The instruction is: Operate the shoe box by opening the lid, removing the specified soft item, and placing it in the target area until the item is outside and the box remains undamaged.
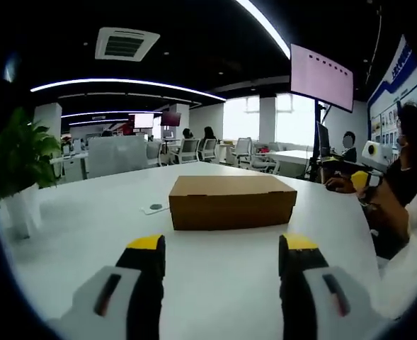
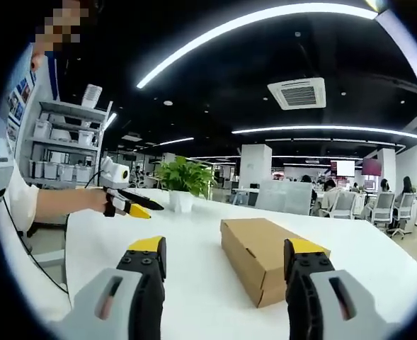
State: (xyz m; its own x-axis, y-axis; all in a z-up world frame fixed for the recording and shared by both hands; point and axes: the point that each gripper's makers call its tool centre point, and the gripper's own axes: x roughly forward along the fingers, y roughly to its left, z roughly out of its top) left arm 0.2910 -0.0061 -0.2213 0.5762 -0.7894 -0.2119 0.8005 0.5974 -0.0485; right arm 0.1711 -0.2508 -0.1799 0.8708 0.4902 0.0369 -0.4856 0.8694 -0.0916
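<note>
A brown cardboard shoe box (image 1: 233,202) lies on the white table (image 1: 88,234) with its lid closed. In the left gripper view my left gripper (image 1: 222,248) stands open just short of the box's long side, its yellow-tipped jaws wide apart and nothing between them. At the right of that view a person's hand holds the right gripper (image 1: 366,180). The right gripper view shows the box (image 2: 265,258) end-on, slightly to the right. My right gripper (image 2: 226,249) is open and holds nothing. The left gripper (image 2: 132,202) appears at the left, held in a hand.
A potted plant (image 1: 20,159) stands at the table's left edge, also seen as the plant (image 2: 183,180) behind the box. A small round disc (image 1: 155,207) lies left of the box. The person (image 1: 406,163) sits at the right. Office chairs and desks stand behind.
</note>
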